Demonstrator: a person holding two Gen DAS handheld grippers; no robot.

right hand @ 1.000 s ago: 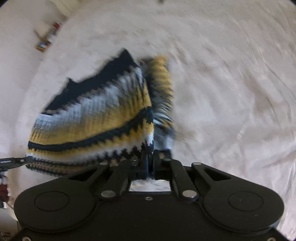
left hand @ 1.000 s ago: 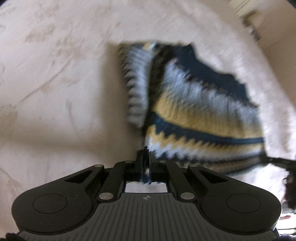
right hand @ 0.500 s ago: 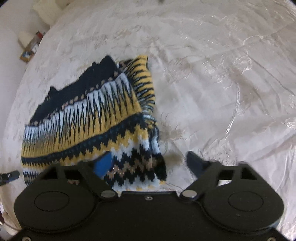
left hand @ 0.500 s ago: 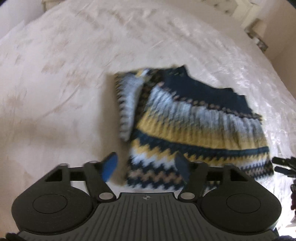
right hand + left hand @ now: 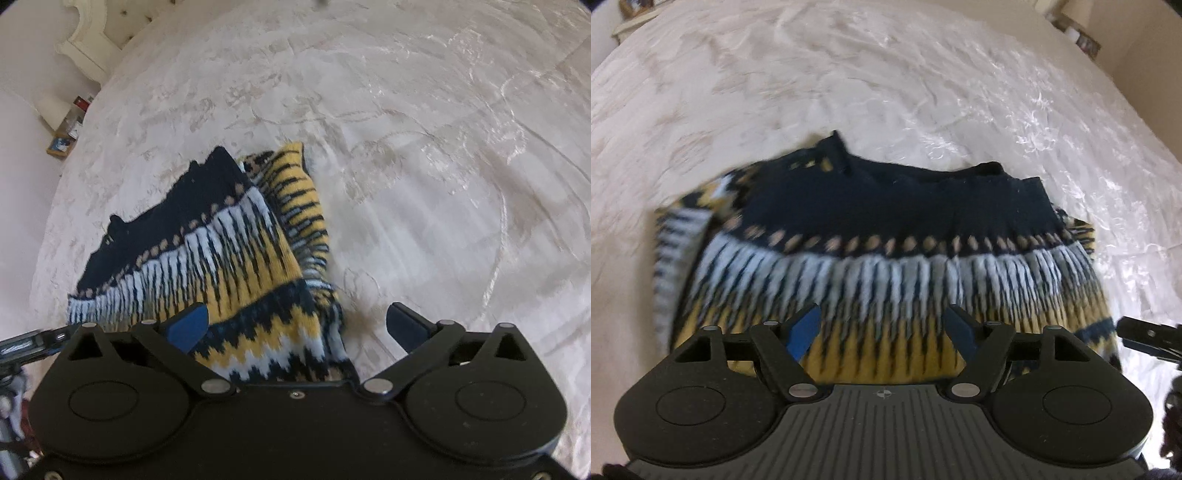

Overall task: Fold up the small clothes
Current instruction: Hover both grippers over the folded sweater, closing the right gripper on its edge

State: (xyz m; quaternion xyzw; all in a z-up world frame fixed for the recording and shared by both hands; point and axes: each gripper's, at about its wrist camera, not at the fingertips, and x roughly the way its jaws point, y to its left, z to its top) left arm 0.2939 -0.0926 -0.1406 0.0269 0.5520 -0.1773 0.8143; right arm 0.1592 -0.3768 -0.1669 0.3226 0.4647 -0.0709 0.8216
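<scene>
A small knitted sweater (image 5: 886,258) in navy, white and yellow zigzag bands lies flat on the cream bedspread, its sleeves folded in at the sides. My left gripper (image 5: 882,330) is open and empty, hovering over the sweater's yellow band. In the right wrist view the sweater (image 5: 229,258) lies left of centre. My right gripper (image 5: 295,328) is open and empty above the sweater's lower right corner. The right gripper's tip (image 5: 1145,338) shows at the left view's right edge, and the left gripper's tip (image 5: 33,341) at the right view's left edge.
The cream patterned bedspread (image 5: 443,166) spreads wide around the sweater. A white headboard (image 5: 88,40) and a bedside shelf with small items (image 5: 66,125) stand at the far left of the right view. Framed items (image 5: 1082,33) sit beyond the bed's far right corner.
Both grippers were shut on the sweater's lower corners one second ago. They have let go, opened wide and risen, and the sweater now lies flat on the bed.
</scene>
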